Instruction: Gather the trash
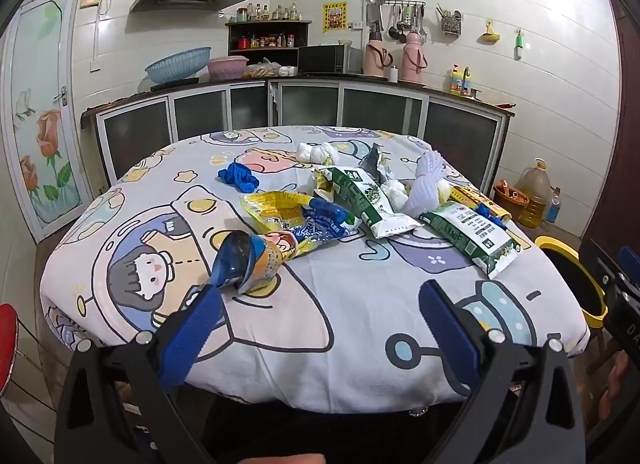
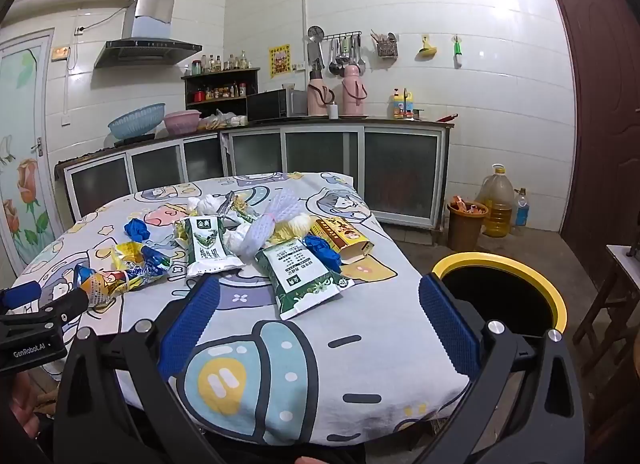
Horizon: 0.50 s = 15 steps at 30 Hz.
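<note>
Two milk pouches (image 2: 208, 248) overlapping tissues, bin (image 1: 560, 244) cropped by right gripper (image 1: 624, 264)

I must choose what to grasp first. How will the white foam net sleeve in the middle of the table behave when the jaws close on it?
The white foam net sleeve looks soft and open-meshed, so it would probably squash flat. It is likely very light and may spring back.

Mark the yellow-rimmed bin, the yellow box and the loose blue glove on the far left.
yellow-rimmed bin (image 2: 557, 296), right wrist view, on its yellow rim.
yellow box (image 2: 340, 233), right wrist view, on its printed top face.
blue glove (image 1: 239, 176), left wrist view, on its crumpled middle.
</note>
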Each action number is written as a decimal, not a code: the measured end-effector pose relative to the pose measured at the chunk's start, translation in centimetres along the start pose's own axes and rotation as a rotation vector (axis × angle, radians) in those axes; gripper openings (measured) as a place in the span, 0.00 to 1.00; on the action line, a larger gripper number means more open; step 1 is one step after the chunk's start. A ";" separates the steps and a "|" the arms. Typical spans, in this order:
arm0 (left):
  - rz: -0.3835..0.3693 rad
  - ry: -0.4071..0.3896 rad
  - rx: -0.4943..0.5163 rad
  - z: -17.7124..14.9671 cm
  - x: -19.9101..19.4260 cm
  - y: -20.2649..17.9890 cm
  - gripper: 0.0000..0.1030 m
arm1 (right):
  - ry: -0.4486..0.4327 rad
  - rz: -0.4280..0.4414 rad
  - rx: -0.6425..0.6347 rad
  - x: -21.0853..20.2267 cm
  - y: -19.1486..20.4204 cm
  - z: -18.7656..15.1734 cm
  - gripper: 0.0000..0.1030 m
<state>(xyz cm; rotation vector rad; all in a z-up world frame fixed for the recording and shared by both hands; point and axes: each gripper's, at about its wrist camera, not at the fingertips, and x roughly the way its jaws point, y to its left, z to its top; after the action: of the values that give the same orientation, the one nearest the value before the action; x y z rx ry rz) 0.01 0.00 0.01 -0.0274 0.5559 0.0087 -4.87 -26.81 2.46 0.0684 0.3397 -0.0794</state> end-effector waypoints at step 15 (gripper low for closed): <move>-0.002 0.005 -0.002 0.0 0.0 0.0 0.93 | -0.001 -0.002 -0.002 0.0 0.0 0.0 0.93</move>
<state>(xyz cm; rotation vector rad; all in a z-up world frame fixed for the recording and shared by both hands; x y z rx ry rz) -0.01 0.01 -0.02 -0.0298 0.5605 0.0070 -4.91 -26.81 2.46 0.0662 0.3387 -0.0807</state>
